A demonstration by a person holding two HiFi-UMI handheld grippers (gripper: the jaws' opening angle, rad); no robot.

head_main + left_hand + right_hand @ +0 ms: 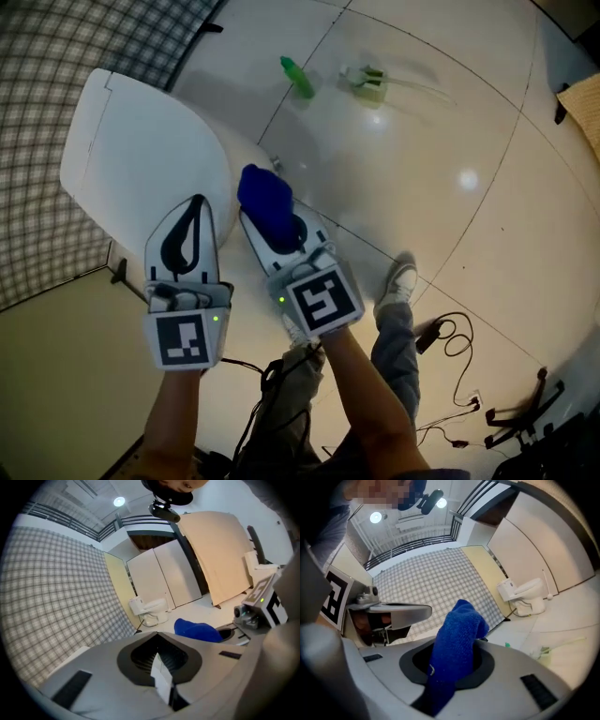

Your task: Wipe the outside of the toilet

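Looking down, I hold my left claw [195, 206] pinched shut and empty above the white toilet [131, 150], while my right claw [272, 225] is clamped on a blue cloth [264, 195] that bunches up past its tips, just beside the toilet's rim. Glossy pale floor tiles [450, 112] spread out to the right, with a green bottle [298, 77] and a pale long-handled brush [370, 84] well apart from me, and black cables [450, 347] near my shoe [400, 281]. A checked wall [56, 56] backs the toilet; another toilet [525, 595] stands far off by white panels [534, 550]
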